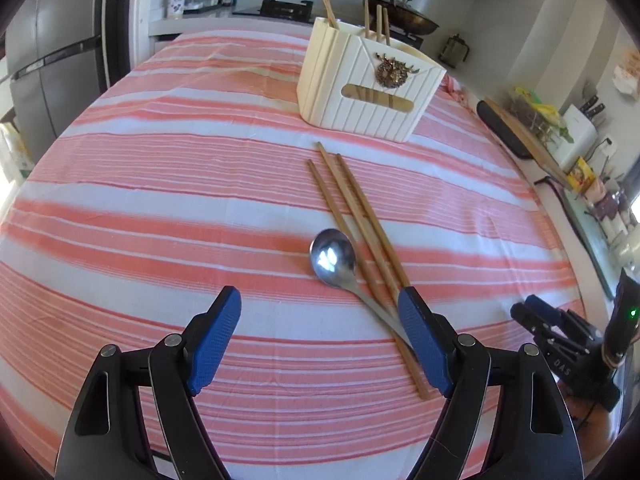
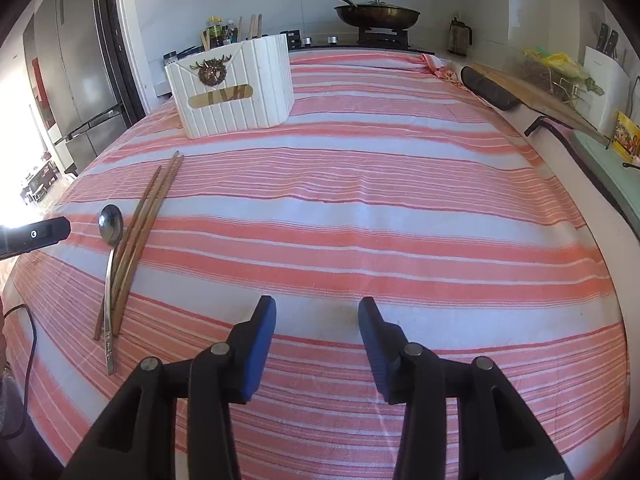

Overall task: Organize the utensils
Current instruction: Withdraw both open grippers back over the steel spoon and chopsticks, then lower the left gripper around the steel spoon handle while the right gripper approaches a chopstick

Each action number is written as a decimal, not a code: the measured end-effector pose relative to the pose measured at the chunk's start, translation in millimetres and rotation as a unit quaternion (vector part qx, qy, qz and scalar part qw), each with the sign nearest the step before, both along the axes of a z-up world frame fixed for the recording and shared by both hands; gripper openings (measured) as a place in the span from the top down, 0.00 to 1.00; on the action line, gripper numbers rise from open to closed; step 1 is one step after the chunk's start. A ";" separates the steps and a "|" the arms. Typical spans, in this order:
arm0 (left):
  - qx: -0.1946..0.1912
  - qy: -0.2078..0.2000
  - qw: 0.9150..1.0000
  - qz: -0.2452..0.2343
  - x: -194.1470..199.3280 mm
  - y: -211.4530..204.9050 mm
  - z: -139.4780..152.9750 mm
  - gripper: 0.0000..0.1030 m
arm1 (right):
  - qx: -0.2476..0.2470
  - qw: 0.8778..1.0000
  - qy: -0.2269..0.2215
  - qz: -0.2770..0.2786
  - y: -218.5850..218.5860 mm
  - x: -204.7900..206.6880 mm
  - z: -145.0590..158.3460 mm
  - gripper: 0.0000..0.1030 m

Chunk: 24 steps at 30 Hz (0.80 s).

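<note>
Left wrist view: the left gripper [image 1: 320,312] hangs spread above a spoon [image 1: 334,258] beside three chopsticks [image 1: 360,236], its right finger hiding their near ends; the holder [image 1: 368,92] stands beyond. Right wrist view: the right gripper [image 2: 317,316] gapes over bare striped cloth [image 2: 400,200].

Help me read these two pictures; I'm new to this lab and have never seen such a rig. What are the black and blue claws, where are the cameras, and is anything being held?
No robot arm here: a person holds a two-finger gripper in each hand, each carrying a fisheye camera that looks along its fingers. One picture comes from the left gripper, the other from the right gripper. Both are open and hold nothing. On the striped tablecloth lie a metal spoon and three loose wooden chopsticks, the spoon's handle touching them. Behind stands a white utensil holder with chopsticks already inside. The left gripper hovers nearest the spoon.
</note>
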<state>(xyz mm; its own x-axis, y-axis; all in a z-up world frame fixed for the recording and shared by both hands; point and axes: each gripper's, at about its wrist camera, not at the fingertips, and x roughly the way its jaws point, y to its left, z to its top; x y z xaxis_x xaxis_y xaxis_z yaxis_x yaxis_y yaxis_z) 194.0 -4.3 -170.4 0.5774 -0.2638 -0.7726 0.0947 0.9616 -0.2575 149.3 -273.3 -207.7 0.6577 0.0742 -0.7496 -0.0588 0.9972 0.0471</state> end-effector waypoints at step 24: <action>0.012 0.016 0.999 0.049 -5.6 -7.2 -22.9 0.20 | -0.011 1.000 0.000 -0.005 3.2 0.2 -4.7 0.54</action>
